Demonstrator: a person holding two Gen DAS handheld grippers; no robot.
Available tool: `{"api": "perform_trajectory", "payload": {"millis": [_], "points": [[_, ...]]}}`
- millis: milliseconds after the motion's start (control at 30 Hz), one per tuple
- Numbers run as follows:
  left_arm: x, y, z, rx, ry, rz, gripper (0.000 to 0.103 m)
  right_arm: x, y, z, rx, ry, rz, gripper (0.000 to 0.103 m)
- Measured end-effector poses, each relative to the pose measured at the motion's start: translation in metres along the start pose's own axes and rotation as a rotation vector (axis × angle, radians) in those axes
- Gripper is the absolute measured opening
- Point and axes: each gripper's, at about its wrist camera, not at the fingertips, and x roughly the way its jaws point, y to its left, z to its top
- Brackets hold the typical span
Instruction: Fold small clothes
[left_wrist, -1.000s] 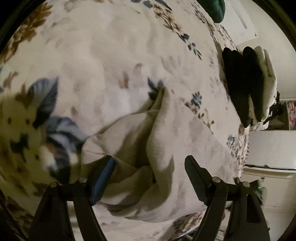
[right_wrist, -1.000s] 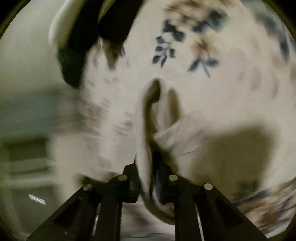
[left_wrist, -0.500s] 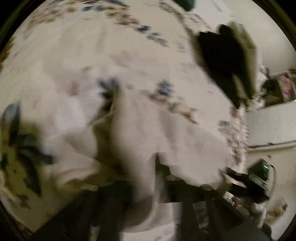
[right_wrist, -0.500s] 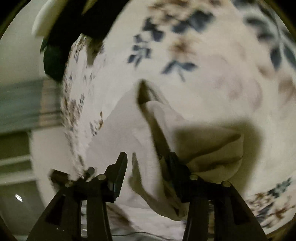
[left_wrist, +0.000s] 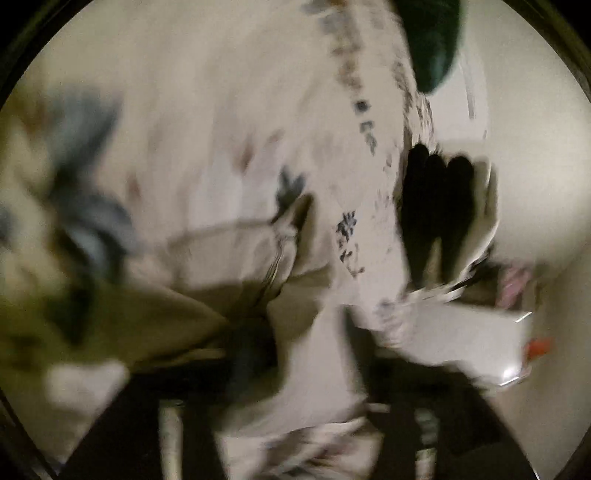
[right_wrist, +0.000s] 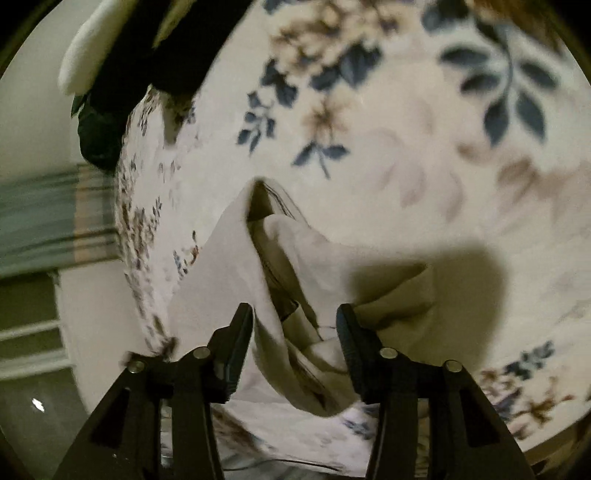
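Note:
A small beige garment (right_wrist: 229, 266) lies crumpled on the flowered bedspread (right_wrist: 406, 147). My right gripper (right_wrist: 295, 325) hangs just over its near folds. Its jaws are opening, and loose cloth sits between the fingers (right_wrist: 242, 332) without being pinched. The left wrist view is badly blurred. There the same garment (left_wrist: 221, 266) spreads over the bedspread (left_wrist: 184, 110). My left gripper (left_wrist: 310, 354) shows as two dark smears set apart, its jaws opening, with a pale flap of cloth between them.
A stack of folded dark and white clothes (left_wrist: 436, 206) sits at the bed's edge, and shows too in the right wrist view (right_wrist: 147, 48). A dark green item (left_wrist: 432, 44) lies further back. White furniture (left_wrist: 461, 339) stands beyond the bed's edge.
My right gripper, shut on a fold of the garment a second ago, has spread its jaws and the cloth has slumped. My left gripper closed on the cloth, then opened again as its view swung.

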Motion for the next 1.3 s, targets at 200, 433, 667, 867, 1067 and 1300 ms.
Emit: {"api": "perform_trajectory", "payload": {"millis": [200,433,667,867,1067,1300], "points": [[0.015,-0.022,0.004,0.22,0.024,0.258,0.08,0.009,0.025,-0.006,-0.111,0.008,-0.077,0.064],[0.068,-0.038,0.005,0.317,0.093,0.366,0.087,0.028,0.035,-0.004,-0.146,0.022,-0.113,0.066],[0.064,-0.058,-0.021,0.369,0.056,0.261,0.059,0.031,0.036,-0.005,-0.141,0.019,-0.106,0.066],[0.053,-0.066,-0.026,0.281,0.072,-0.02,0.02,0.033,0.04,-0.005,-0.155,0.022,-0.11,0.066],[0.057,0.014,0.004,-0.046,0.075,-0.072,0.024,0.032,0.038,-0.002,-0.131,0.019,-0.113,0.066],[0.034,0.012,0.009,-0.046,0.063,-0.061,0.041,0.04,0.032,-0.002,-0.132,0.069,-0.168,0.016]]}}
